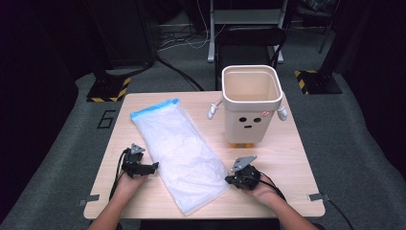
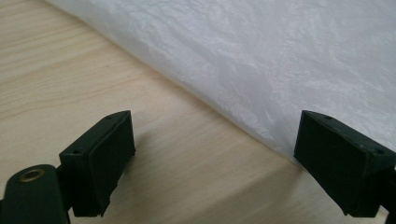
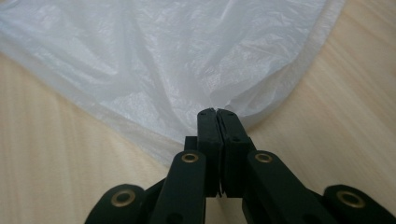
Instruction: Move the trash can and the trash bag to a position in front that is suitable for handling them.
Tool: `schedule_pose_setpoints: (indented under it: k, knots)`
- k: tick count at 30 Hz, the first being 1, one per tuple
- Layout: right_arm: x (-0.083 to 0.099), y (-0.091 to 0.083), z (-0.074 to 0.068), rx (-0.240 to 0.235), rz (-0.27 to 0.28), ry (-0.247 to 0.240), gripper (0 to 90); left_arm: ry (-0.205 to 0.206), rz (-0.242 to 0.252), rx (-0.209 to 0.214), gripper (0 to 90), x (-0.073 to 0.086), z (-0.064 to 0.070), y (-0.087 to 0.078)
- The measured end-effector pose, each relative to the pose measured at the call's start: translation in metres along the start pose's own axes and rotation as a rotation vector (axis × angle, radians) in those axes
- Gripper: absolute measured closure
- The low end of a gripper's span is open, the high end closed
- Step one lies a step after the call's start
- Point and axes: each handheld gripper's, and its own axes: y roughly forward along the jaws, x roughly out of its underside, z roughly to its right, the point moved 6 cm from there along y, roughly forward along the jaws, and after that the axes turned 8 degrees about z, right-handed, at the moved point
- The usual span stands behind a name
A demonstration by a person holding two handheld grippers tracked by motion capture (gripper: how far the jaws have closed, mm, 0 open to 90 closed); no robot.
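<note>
A white plastic bag (image 1: 179,151) with a blue top edge lies flat and diagonal across the wooden table (image 1: 292,196). My right gripper (image 1: 233,178) is shut on the bag's near right edge, and the thin film (image 3: 177,60) puckers toward its closed tips (image 3: 217,113). My left gripper (image 1: 154,166) rests at the bag's left edge, open. Its two black pads (image 2: 100,161) stand wide apart just off the table, with the bag's edge (image 2: 261,60) running between them. A cream bin (image 1: 250,103) with a drawn face and small arms stands upright at the back right.
A dark folding chair (image 1: 249,40) stands behind the table. Black stands with yellow-striped bases (image 1: 109,88) sit on the grey floor at both sides. Bare wood lies to the left of the bag and along the table's front edge.
</note>
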Motion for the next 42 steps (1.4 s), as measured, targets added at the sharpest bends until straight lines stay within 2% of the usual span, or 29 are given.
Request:
schedule_pose_setpoints:
  k: [1,2,5,7,8,10,12,13,15,18,22,23,27,28,29,31,32,33,35,36,37,39,40,41,42]
  knots:
    - [0.000,0.000,-0.002,-0.011,-0.002,-0.006,88.6,-0.007,0.003,-0.006,11.3,0.000,-0.003,0.000]
    - [-0.001,0.001,-0.006,-0.023,-0.007,-0.033,88.8,-0.010,0.001,-0.012,11.3,0.000,-0.005,0.000]
    - [-0.001,0.002,-0.011,-0.023,-0.018,-0.033,89.0,-0.025,-0.031,-0.039,11.8,-0.005,-0.012,0.003]
    - [-0.003,0.005,-0.015,-0.034,-0.021,-0.033,89.1,-0.026,-0.048,-0.036,14.8,-0.009,-0.012,0.005]
    - [-0.005,0.007,-0.017,-0.037,-0.024,-0.026,89.1,-0.024,-0.054,-0.047,16.2,-0.011,-0.011,0.006]
    - [-0.009,0.012,-0.022,-0.039,-0.024,-0.022,89.1,-0.047,-0.038,-0.016,16.2,-0.013,-0.005,0.006]
    - [-0.015,0.020,-0.029,-0.037,-0.019,-0.035,89.1,-0.048,-0.041,0.016,16.2,-0.014,0.005,0.002]
    - [-0.015,0.020,-0.029,-0.037,-0.019,-0.035,89.1,-0.048,-0.041,0.016,16.2,-0.014,0.005,0.002]
    - [-0.017,0.024,-0.033,-0.045,-0.021,-0.025,89.1,-0.081,-0.027,0.050,16.2,-0.016,0.011,-0.002]
    - [-0.020,0.027,-0.038,-0.048,-0.017,-0.034,89.0,-0.106,-0.013,0.072,16.1,-0.016,0.019,-0.006]
    - [-0.021,0.030,-0.042,-0.051,-0.007,-0.029,89.0,-0.090,-0.031,0.050,16.2,-0.009,0.024,0.000]
    - [-0.021,0.031,-0.042,-0.054,0.000,-0.044,89.0,-0.086,-0.033,0.044,16.1,-0.008,0.025,0.001]
    - [-0.022,0.032,-0.046,-0.060,0.007,-0.052,89.0,-0.045,-0.023,0.004,17.4,-0.007,0.024,0.003]
    - [-0.022,0.033,-0.047,-0.067,0.014,-0.067,89.0,-0.023,-0.017,-0.014,19.6,-0.007,0.025,0.003]
    - [-0.022,0.033,-0.048,-0.073,0.013,-0.064,88.9,-0.020,-0.013,-0.017,20.7,-0.007,0.026,0.004]
    - [-0.022,0.034,-0.049,-0.081,0.017,-0.070,88.6,-0.014,-0.001,-0.011,25.2,-0.008,0.028,0.004]
    - [-0.022,0.034,-0.051,-0.087,0.014,-0.073,88.3,-0.009,0.001,-0.006,32.2,-0.008,0.029,0.003]
    - [-0.022,0.034,-0.051,-0.087,0.014,-0.073,88.3,-0.006,0.006,0.000,32.2,-0.009,0.030,0.003]
    - [-0.022,0.034,-0.055,-0.092,0.004,-0.081,87.7,0.004,0.007,0.010,42.7,-0.009,0.031,0.001]
    - [-0.022,0.034,-0.058,-0.108,0.007,-0.104,86.1,0.006,0.007,0.014,51.3,-0.009,0.031,0.001]
    - [-0.022,0.034,-0.058,-0.108,0.007,-0.104,86.1,0.012,0.009,0.019,51.3,-0.009,0.030,0.000]
    - [-0.023,0.034,-0.060,-0.115,0.005,-0.108,81.2,0.019,0.013,0.038,64.5,-0.010,0.029,0.000]
    - [-0.026,0.032,-0.060,-0.114,0.017,-0.107,75.5,0.020,0.010,0.045,74.2,-0.010,0.027,0.000]
    - [-0.026,0.032,-0.060,-0.114,0.017,-0.107,75.5,0.022,0.006,0.052,74.2,-0.011,0.025,0.000]
    - [-0.028,0.029,-0.059,-0.112,0.026,-0.100,72.3,0.021,0.000,0.062,78.2,-0.011,0.024,0.000]
